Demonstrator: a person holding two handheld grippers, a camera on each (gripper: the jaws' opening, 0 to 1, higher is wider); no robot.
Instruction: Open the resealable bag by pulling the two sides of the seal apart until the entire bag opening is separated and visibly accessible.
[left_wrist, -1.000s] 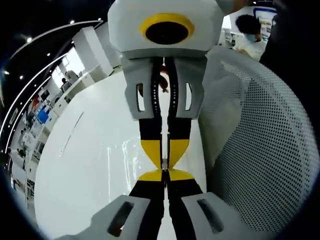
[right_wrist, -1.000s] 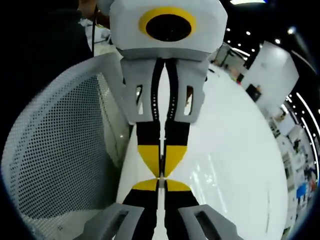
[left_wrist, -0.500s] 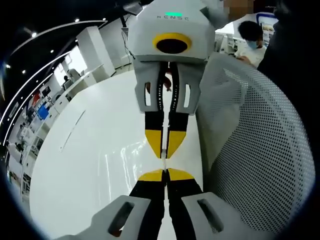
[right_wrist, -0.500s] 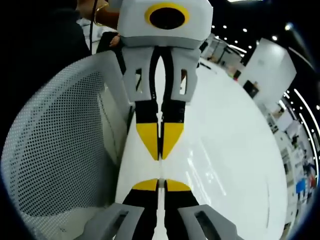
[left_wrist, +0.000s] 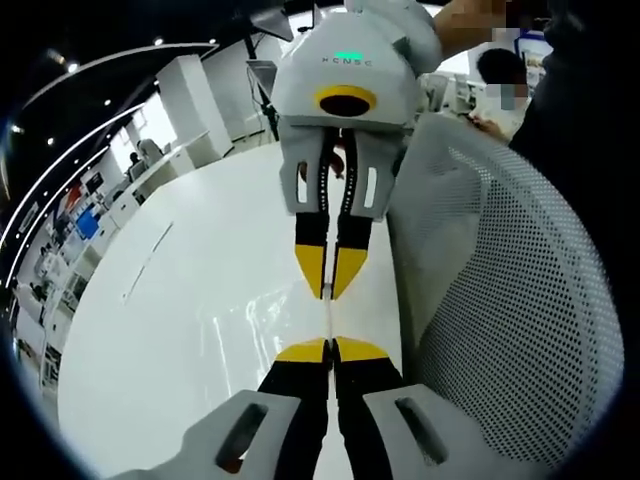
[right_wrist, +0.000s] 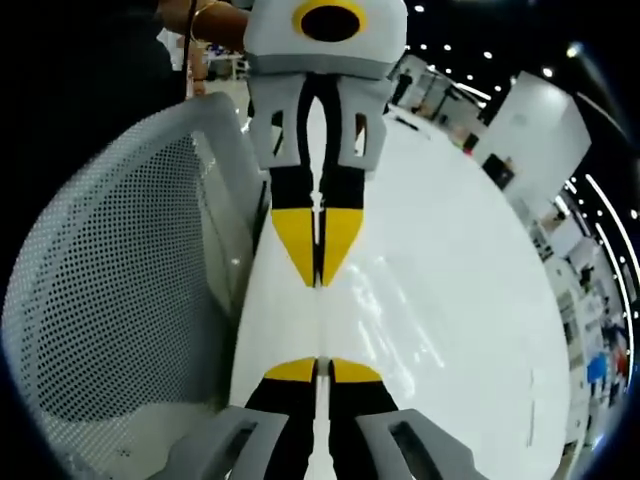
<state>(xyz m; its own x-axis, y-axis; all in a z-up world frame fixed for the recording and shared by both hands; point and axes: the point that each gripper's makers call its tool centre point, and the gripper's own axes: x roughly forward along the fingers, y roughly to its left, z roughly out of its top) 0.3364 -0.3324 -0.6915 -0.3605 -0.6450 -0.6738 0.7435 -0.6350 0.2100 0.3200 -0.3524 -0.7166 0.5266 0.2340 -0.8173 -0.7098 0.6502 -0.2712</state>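
The two grippers have drawn further apart since a second ago, when their yellow tips nearly met; a clear gap now lies between them.

In the left gripper view, the left gripper (left_wrist: 330, 347) rises from the bottom with its jaws pressed together. The right gripper (left_wrist: 328, 288) faces it tip to tip from straight ahead, jaws likewise closed. A thin pale strip, the resealable bag (left_wrist: 328, 320) seen edge-on, runs taut from one pair of tips to the other, so each gripper pinches one side of it. Whether the seal has parted I cannot tell.

In the right gripper view, the bag between the two pairs of tips is hardly discernible.

Below both grippers lies the glossy white worktop (left_wrist: 180, 330). A white perforated chair back (left_wrist: 520, 300) stands just beside the grippers, to the left gripper's right.
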